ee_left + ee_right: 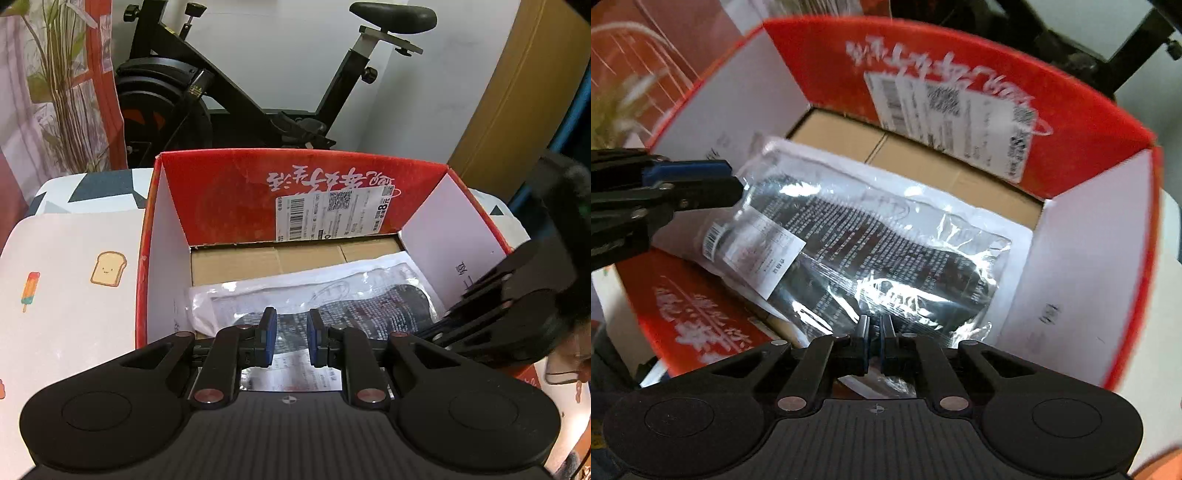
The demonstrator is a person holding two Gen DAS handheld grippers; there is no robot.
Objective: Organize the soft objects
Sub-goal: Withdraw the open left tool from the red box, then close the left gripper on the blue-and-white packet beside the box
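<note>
A clear plastic bag holding a dark patterned soft item (871,240) lies inside the open red cardboard box (997,92); it shows in the left wrist view (332,306) too. My right gripper (874,341) is shut on the bag's near edge. My left gripper (291,336) is open, its blue pads either side of the bag's near end, above the box's front. It appears at the left of the right wrist view (701,184), and the right gripper appears at the right of the left wrist view (498,314).
The red box (258,177) has white inner walls and a brown cardboard floor (295,254). It stands on a cloth with toast and ice-lolly prints (74,277). A black exercise bike (240,92) stands behind, a plant (62,92) at left.
</note>
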